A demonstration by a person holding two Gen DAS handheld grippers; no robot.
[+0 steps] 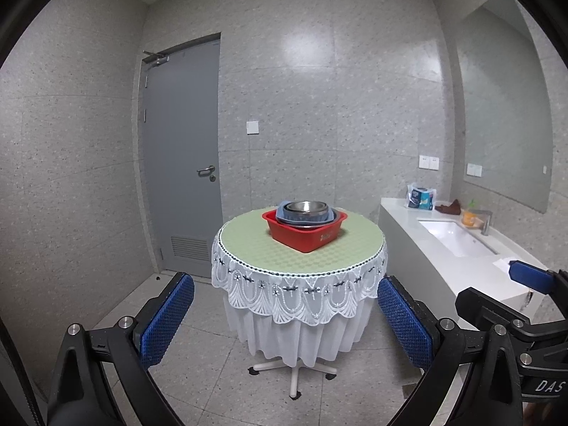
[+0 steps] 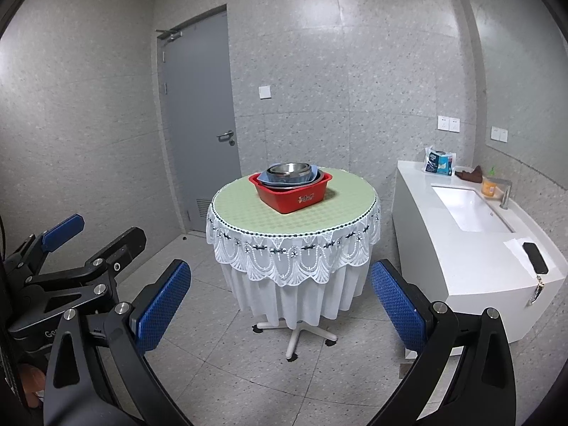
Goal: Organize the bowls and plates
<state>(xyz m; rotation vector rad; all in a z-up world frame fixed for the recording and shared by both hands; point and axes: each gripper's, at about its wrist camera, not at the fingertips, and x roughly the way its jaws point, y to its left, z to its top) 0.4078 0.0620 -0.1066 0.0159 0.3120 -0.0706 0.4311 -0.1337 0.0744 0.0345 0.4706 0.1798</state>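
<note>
A red plastic basin [image 1: 304, 236] [image 2: 293, 195] stands on a round table [image 1: 248, 238] [image 2: 241, 206] with a green top and white lace cloth. Stacked in the basin are a blue plate [image 1: 281, 209] [image 2: 263, 176] and steel bowls [image 1: 305, 209] [image 2: 288, 170]. My left gripper [image 1: 284, 305] is open and empty, well short of the table. My right gripper [image 2: 278, 293] is open and empty, also short of the table. Each gripper shows at the edge of the other's view: the right one [image 1: 504, 294], the left one [image 2: 96, 241].
A white vanity counter [image 1: 472, 269] [image 2: 468, 252] with a sink [image 2: 468, 209], tap, orange cup [image 2: 489, 186], packet and brown cloth stands to the right. A black device [image 2: 535, 257] lies on its near end. A grey door [image 1: 184, 163] is behind on the left. The floor is tiled.
</note>
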